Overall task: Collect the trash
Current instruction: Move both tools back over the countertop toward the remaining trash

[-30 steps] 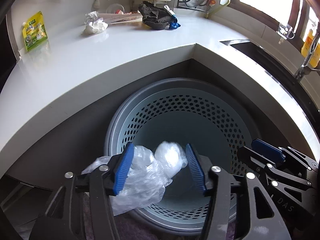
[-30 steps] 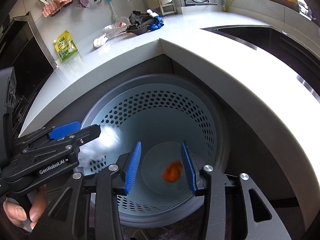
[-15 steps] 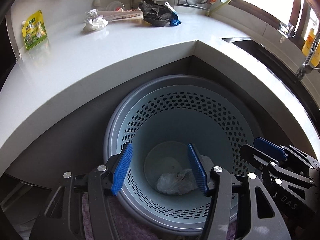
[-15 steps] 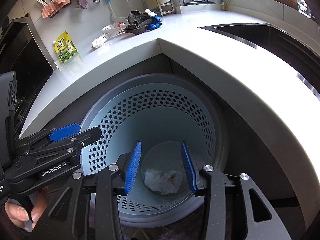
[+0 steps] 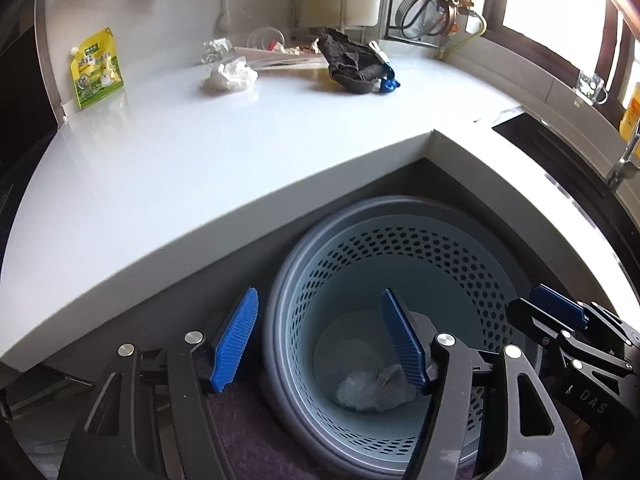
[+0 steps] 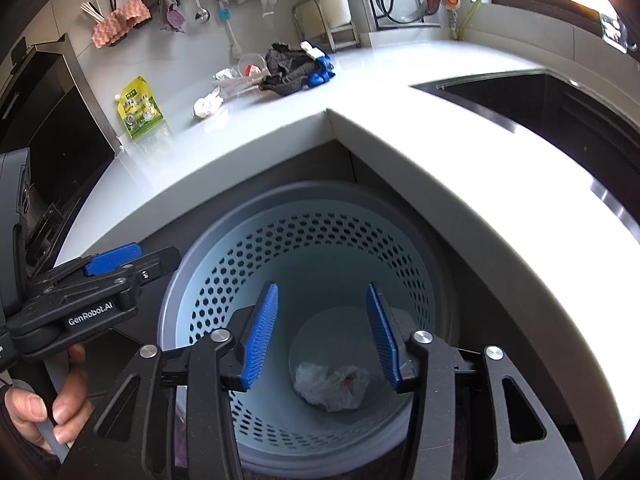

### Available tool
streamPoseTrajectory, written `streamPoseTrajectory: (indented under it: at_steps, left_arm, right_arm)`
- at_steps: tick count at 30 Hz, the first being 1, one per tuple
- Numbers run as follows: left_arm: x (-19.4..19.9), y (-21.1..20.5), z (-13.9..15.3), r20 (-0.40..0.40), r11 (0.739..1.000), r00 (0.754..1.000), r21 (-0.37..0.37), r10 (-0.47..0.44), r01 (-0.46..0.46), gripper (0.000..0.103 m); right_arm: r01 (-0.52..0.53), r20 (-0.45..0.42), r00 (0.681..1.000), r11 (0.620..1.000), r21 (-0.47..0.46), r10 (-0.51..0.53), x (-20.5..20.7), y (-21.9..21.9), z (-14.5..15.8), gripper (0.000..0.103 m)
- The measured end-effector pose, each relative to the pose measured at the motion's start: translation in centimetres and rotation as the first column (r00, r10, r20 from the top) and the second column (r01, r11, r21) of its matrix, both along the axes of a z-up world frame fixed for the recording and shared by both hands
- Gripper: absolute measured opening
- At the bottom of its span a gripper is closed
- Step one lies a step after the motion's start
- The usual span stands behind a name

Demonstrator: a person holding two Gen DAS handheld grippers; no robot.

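Both my grippers hang over the bin, a pale blue perforated one with a grey rim, standing on the floor in the inner corner of the white desk; a purple mat shows under its near edge.

Left gripper: jaws apart, having just opened wider; nothing between the pads; the left pad sits outside the bin's rim, the right pad over its inside.

Right gripper: jaws apart, also just opened wider; nothing held; both pads are above the bin's opening.

Trash collected: a crumpled clear plastic bag lies on the bin's floor, with a reddish-orange bit showing through it; in the left wrist view the same bag lies just below my right pad, clear of it.

Trash on the desk, near the back wall: a crumpled white paper wad; just behind it a second crumpled scrap and some flat clear packaging; beside these a dark rag with a blue item touching its right end; all well apart from both grippers.

A yellow-green pouch leans upright against the wall at the desk's left end.

A hand grips the left gripper's handle, seen low left in the right wrist view.

The sink is a dark recess at right.
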State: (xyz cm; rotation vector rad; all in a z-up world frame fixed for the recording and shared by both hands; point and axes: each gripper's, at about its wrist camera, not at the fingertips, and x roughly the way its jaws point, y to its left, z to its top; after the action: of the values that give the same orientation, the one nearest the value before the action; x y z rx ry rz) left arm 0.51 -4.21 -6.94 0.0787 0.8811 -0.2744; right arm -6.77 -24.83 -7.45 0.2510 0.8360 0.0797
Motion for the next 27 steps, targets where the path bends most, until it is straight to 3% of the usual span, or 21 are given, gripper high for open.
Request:
streamPoseTrajectory:
  at_steps: [2,6,13,16,27]
  left_arm:
    - [0.7,0.5,0.9,0.02,1.0,1.0,-0.001,0.012,-0.012,0.066]
    - [2.4,1.6,3.0,0.072,0.999,0.996,-0.015,0.049,-0.048,0.076]
    - [6.7,3.0,6.0,0.152,0.994,0.982,-0.012,0.11,-0.109,0.082]
    - [8.9,3.6,6.9,0.174,0.99,0.975,-0.024,0.138,-0.136,0.087]
    - [17.4,4.2,7.5,0.187,0.978,0.96,-0.024,0.208,-0.207,0.091]
  right_arm:
    - [-0.01,0.021,1.0,1.0,-0.005,0.01,0.8,0.0,0.7,0.05]
    - [-0.022,0.056,0.998,1.0,-0.018,0.023,3.0,-0.1,2.2,0.054]
    - [-0.033,0.107,0.994,0.999,0.002,0.033,8.1,-1.0,5.0,0.059]
    - [-0.026,0.12,0.992,0.999,-0.033,0.029,10.6,-1.2,6.1,0.059]
    - [-0.026,0.133,0.99,0.995,-0.094,0.038,19.8,-2.3,8.3,0.063]
